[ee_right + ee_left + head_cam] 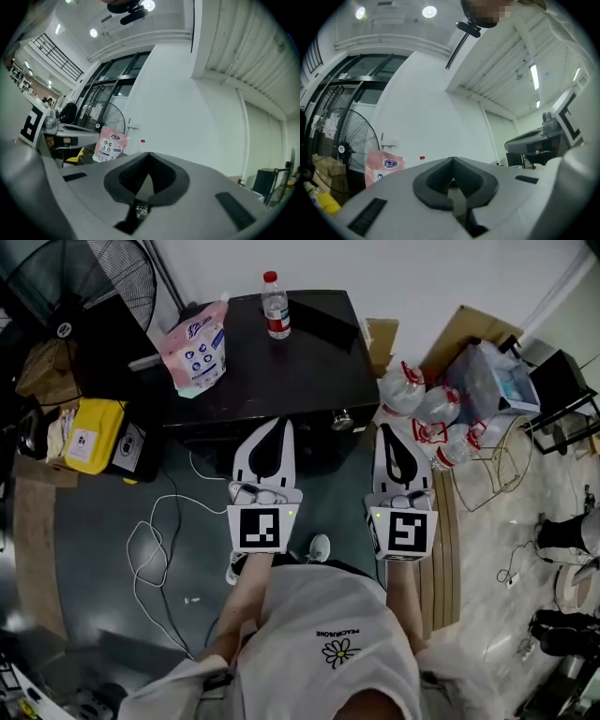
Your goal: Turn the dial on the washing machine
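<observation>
both empty and clenched, left gripper point(279, 424) and right gripper point(386, 431) flank the dial point(341, 419).

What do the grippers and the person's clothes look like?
The left gripper and right gripper are white tapered shells with black pads inside. Each carries a cube with black-and-white square markers. The person wears a white T-shirt with a daisy print.

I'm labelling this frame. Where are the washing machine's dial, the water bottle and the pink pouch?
dial point(341, 419), head view, on its silver face.
water bottle point(276, 307), head view, on the middle of its clear body.
pink pouch point(196, 348), head view, on its printed front.
</observation>
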A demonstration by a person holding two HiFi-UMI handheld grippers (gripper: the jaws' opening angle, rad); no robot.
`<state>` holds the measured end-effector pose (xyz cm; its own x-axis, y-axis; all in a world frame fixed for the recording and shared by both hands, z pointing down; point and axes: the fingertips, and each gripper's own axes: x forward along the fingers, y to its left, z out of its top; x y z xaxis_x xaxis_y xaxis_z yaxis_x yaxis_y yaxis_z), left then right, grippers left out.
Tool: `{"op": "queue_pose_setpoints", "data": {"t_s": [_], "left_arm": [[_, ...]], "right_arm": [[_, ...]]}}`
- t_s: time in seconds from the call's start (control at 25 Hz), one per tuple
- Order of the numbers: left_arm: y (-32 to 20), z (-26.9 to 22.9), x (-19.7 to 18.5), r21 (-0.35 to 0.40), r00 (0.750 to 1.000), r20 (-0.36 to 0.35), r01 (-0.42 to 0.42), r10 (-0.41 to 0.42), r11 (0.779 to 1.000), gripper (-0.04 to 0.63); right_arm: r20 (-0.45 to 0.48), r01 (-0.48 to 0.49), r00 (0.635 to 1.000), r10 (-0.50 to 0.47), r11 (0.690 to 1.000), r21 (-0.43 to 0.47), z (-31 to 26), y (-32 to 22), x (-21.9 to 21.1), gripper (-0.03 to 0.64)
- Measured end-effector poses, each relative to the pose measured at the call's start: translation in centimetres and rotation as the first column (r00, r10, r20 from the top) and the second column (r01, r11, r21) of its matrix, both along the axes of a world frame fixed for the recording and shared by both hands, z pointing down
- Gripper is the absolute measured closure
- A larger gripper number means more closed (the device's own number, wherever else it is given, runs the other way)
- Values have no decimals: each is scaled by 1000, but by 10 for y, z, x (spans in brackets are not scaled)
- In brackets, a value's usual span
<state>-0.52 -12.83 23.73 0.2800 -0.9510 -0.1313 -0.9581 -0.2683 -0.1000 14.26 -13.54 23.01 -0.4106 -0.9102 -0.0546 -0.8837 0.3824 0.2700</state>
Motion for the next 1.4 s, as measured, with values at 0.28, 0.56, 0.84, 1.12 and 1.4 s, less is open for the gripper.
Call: {"op": "queue_pose_setpoints", "data": {"t_s": [0.28, 0.56, 0.84, 1.12, 1.4], "left_arm": [[20, 15, 0, -43, 998, -26, 53, -55, 998, 597], [29, 4, -15, -24, 997, -43, 63, -64, 998, 596], [36, 3, -32, -3, 999, -33, 40, -41, 999, 596], [37, -5, -27, -14, 997, -60, -46, 45, 999, 595], [32, -3, -10, -19, 999, -28, -36, 36, 999, 597]], "right_arm": [[5, 40, 999, -40, 999, -33, 15, 9, 4, 615], [6, 44, 999, -44, 998, -35, 12, 20, -8, 615], [8, 16, 1000, -15, 1000, -21, 6, 34, -17, 614], [-1, -71, 997, 71, 997, -32, 0, 43, -7, 614], [-16, -61, 998, 61, 998, -7, -1, 42, 8, 614]]}}
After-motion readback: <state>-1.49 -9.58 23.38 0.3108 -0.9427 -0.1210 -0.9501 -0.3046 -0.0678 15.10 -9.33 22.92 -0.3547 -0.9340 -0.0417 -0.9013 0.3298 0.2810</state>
